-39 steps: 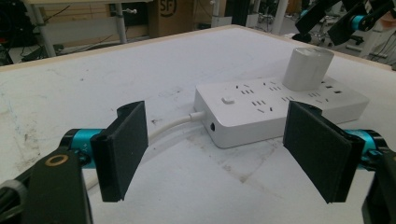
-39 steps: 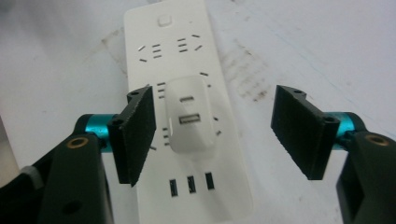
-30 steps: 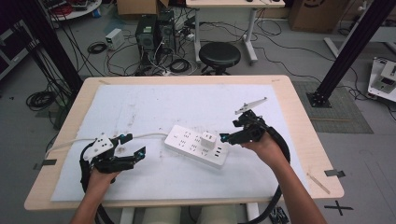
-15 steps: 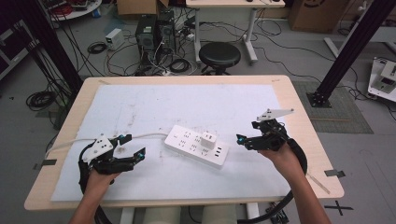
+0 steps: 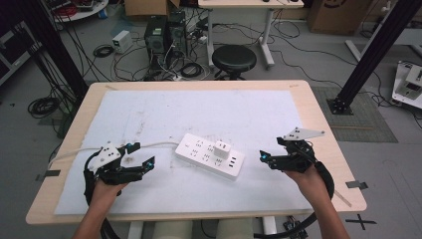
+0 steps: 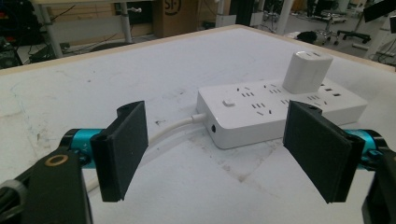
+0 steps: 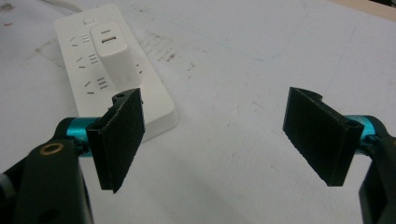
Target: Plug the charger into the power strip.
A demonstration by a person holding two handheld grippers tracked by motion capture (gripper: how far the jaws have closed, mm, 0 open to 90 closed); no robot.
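Note:
A white power strip [image 5: 209, 155] lies at the middle of the table with a white charger [image 5: 221, 148] plugged into it. Its white cable [image 5: 159, 145] runs off to the left. My left gripper [image 5: 142, 154] rests left of the strip, open and empty. In the left gripper view the jaws [image 6: 224, 149] stand wide, facing the strip's cable end [image 6: 280, 107] and the charger [image 6: 306, 70]. My right gripper [image 5: 270, 149] sits to the right of the strip, apart from it and open. In the right gripper view [image 7: 219, 135] nothing lies between the jaws; the strip [image 7: 154, 112] and charger [image 7: 114, 49] are at upper left.
A white mat [image 5: 199, 114] covers most of the wooden table [image 5: 318, 124]. On the floor beyond the far edge are a black stool [image 5: 234, 59], computer cases [image 5: 164, 35] and tangled cables. A black post [image 5: 368, 59] rises at the right.
My right gripper has drawn back to the right, from beside the charger on the strip to bare mat near the table's right side. The left gripper, strip and charger have stayed put.

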